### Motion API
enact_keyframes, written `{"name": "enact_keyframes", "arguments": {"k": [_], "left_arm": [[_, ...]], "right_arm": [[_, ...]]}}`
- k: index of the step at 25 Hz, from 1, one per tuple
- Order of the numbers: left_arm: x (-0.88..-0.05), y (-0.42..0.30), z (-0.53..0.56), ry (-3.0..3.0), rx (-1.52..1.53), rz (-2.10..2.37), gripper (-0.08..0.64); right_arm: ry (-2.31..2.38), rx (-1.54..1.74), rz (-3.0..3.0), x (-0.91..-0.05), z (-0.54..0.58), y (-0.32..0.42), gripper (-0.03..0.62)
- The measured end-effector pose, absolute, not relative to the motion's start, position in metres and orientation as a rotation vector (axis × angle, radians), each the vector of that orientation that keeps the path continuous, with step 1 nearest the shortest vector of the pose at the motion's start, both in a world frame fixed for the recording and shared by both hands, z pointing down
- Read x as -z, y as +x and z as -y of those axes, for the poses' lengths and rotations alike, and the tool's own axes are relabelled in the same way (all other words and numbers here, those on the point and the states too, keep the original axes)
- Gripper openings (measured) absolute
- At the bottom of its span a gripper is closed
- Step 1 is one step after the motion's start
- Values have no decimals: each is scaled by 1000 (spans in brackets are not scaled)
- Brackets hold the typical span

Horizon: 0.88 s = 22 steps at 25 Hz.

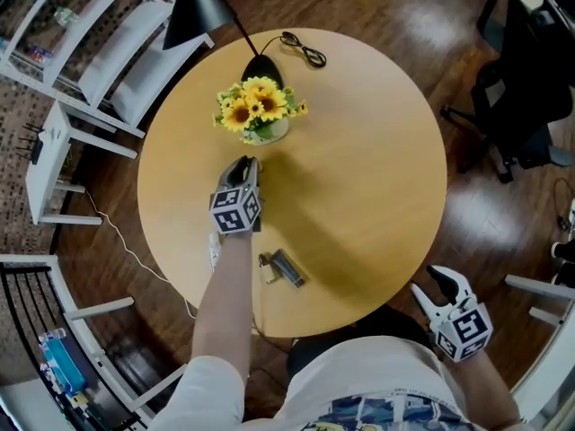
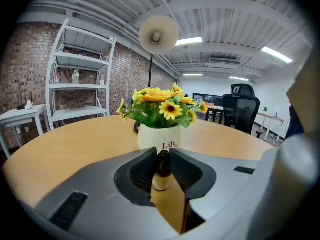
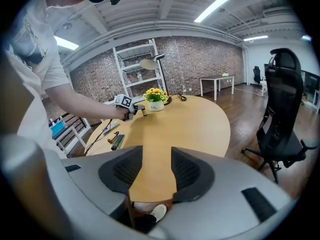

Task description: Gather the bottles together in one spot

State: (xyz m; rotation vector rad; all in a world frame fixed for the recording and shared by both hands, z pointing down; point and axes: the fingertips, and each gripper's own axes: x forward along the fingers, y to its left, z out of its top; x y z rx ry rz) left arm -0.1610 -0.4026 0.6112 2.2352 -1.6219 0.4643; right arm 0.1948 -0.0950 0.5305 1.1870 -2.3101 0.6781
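The right gripper [image 1: 442,281] hangs off the near right edge of the round pale-wood table [image 1: 377,169], its jaws spread with only tabletop showing between them. On the near left part of the table lie what look like a slim dark bottle [image 1: 288,268] on its side and a small brownish bottle [image 1: 267,263] just beside it. Further in, over the table's middle left, the left gripper [image 1: 244,164] has its jaws pinched on a small amber bottle with a dark cap [image 2: 160,176]. Just beyond stands the white ceramic pot of yellow sunflowers [image 1: 268,131], with the black desk lamp [image 1: 198,7] at the far edge.

The step in hand appears to be placing the held bottle. It should go down clear of the pot, base flat on the wood before the jaws part. The spot should leave room for the two lying bottles to join it.
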Motion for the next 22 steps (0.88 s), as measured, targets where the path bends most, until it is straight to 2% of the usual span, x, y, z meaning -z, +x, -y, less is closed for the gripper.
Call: {"name": "enact_keyframes", "arguments": {"k": [6, 9, 12, 17, 22], "left_arm": [[-613, -158, 401, 2225, -455, 1600, 89], [-606, -158, 395, 2250, -507, 1565, 179], [-578, -171, 375, 2254, -535, 1616, 181], [-510, -187, 293, 2169, -402, 1672, 181], [-478, -194, 173, 2074, -355, 1658, 181]], "right_arm": [[1150, -631, 2342, -525, 105, 183, 207], [1133, -607, 2355, -520, 109, 178, 206], [1111, -595, 2376, -517, 112, 174, 207], [1048, -617, 2433, -520, 114, 151, 206], [996, -547, 2504, -508, 104, 120, 206]]}}
